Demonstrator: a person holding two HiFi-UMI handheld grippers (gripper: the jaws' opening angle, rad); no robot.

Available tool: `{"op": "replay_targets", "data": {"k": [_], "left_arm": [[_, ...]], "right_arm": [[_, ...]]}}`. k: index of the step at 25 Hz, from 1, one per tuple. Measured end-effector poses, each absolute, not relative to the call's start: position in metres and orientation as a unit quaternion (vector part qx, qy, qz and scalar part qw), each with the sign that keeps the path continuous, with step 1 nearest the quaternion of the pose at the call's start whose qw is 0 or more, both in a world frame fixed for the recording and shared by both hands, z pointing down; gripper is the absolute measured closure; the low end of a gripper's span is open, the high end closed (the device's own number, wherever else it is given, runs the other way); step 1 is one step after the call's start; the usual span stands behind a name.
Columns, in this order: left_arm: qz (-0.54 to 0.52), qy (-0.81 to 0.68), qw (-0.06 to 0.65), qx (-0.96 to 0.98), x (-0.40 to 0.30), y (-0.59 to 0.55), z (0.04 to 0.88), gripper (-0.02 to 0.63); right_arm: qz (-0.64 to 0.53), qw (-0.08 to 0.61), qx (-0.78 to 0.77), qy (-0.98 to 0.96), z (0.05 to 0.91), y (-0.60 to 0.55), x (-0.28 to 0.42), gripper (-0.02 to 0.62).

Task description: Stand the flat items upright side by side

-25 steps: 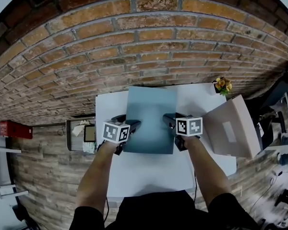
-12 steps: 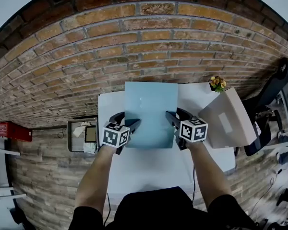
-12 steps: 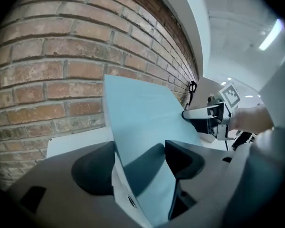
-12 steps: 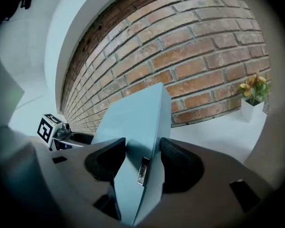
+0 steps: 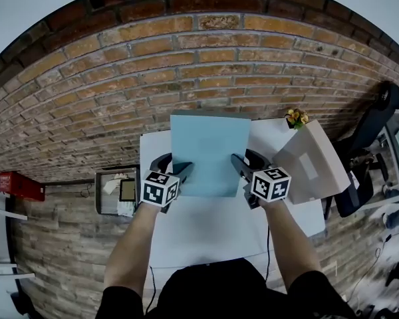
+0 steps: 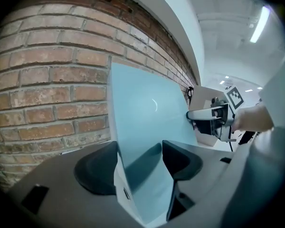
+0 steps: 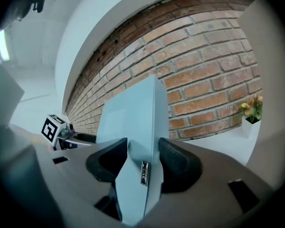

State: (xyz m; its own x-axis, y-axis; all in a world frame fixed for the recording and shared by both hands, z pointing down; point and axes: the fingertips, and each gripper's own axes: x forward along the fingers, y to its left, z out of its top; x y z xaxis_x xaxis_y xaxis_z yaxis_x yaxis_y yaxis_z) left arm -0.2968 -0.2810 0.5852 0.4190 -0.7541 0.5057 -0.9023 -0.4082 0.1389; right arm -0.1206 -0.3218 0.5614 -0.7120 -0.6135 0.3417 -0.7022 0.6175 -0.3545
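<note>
Over the table (image 5: 206, 228), the left gripper (image 5: 180, 173) pinches the blue panel (image 5: 209, 151) by its left edge and the right gripper (image 5: 237, 168) by its right. Both sets of jaws have just closed further on it. Its long axis tilts up toward the wall (image 5: 186, 65).

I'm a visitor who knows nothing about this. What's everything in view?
brick wall: one, red-brown, background
table: one, white, by the wall
blue flat item: one, light blue, tilted up above the table
cardboard box: one, tan, table's right side
flower pot: one, white, table's far right corner
red box: one, red, far left
office chair: one, black, far right
left gripper: one, dark grey, jaws just been closing, clamped on the item's left edge
right gripper: one, dark grey, likewise closing, clamped on its right edge
forearms: two, black-sleeved, bottom
</note>
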Motion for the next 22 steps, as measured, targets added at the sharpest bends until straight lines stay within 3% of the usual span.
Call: {"op": "replay_targets", "data": {"k": [22], "left_arm": [[0.205,-0.516,0.139,0.82,-0.299,-0.257,0.579,0.37]], "right_arm": [[0.095,0.129,0.41,-0.898,0.546,-0.289,-0.109,0.417]]}}
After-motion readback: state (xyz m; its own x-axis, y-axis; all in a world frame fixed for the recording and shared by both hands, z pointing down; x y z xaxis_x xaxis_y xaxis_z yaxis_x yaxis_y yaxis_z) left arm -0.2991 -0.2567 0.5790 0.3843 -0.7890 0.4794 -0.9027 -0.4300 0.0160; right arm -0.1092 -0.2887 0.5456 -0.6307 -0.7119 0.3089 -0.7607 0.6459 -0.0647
